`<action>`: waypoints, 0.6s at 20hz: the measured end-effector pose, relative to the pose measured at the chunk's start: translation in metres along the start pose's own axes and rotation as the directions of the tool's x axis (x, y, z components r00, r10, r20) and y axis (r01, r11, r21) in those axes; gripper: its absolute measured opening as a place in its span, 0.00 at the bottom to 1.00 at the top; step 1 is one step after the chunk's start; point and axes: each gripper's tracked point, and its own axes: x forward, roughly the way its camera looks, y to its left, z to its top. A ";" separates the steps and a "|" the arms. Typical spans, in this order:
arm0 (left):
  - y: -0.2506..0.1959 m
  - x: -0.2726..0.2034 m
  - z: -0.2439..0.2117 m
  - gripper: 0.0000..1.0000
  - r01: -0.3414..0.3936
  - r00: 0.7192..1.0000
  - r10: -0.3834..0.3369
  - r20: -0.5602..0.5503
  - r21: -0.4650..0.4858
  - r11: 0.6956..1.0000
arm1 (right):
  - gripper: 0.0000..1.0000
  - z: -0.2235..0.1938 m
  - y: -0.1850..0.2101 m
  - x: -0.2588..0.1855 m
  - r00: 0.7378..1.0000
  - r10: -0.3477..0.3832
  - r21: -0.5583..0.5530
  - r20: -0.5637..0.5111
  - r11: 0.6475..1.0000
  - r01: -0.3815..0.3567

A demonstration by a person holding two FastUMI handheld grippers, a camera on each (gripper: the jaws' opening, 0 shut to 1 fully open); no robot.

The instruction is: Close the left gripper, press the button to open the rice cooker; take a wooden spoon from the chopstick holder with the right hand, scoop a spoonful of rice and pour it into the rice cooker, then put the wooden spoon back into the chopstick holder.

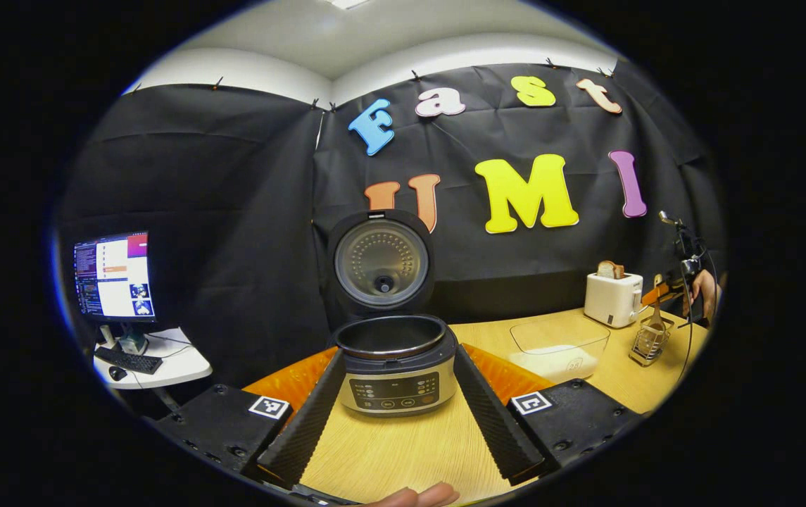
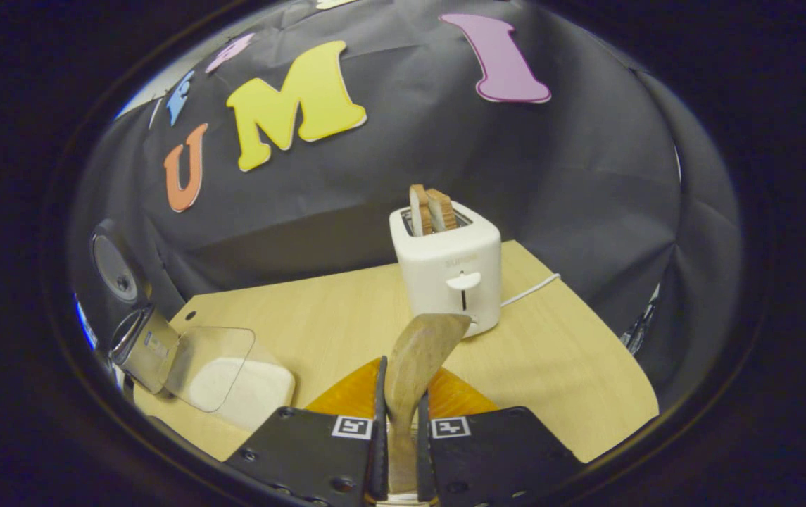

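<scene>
with the right gripper (image 2: 398, 422) clamped narrow on the spoon (image 2: 417, 359) near the toaster (image 2: 452, 274) and the left gripper (image 1: 395, 415) wide before the open cooker (image 1: 395, 359), a tilted spoon could spill rice from the bowl (image 2: 227, 377).

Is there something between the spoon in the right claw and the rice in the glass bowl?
Nothing visible. The spoon is held in the right claw; the bowl sits to its left on bare table. The toaster stands ahead, off that path.
</scene>
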 end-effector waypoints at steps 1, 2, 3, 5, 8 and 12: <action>0.000 -0.001 0.001 0.98 0.002 1.000 -0.002 0.001 -0.003 1.000 | 0.10 0.000 0.003 -0.011 1.000 -0.006 -0.012 0.005 1.000 0.006; -0.003 -0.002 0.002 0.98 0.009 1.000 -0.009 0.002 -0.006 1.000 | 0.10 -0.002 0.005 -0.015 1.000 -0.014 -0.026 0.006 1.000 0.015; -0.005 -0.004 0.003 0.98 0.017 1.000 -0.017 0.005 -0.009 1.000 | 0.10 -0.002 0.007 -0.021 1.000 -0.026 -0.039 0.012 0.999 0.026; -0.006 -0.006 0.006 0.98 0.026 1.000 -0.026 0.010 -0.010 1.000 | 0.09 0.004 0.013 -0.034 0.998 -0.042 -0.067 0.039 0.997 0.045; 0.001 -0.010 0.010 0.98 0.019 1.000 -0.019 0.018 -0.014 1.000 | 0.10 0.024 0.025 -0.055 0.993 -0.065 -0.098 0.098 0.992 0.075; 0.012 -0.013 0.017 0.98 0.003 0.999 -0.002 0.042 -0.031 1.000 | 0.10 0.055 0.050 -0.082 0.982 -0.099 -0.156 0.159 0.980 0.124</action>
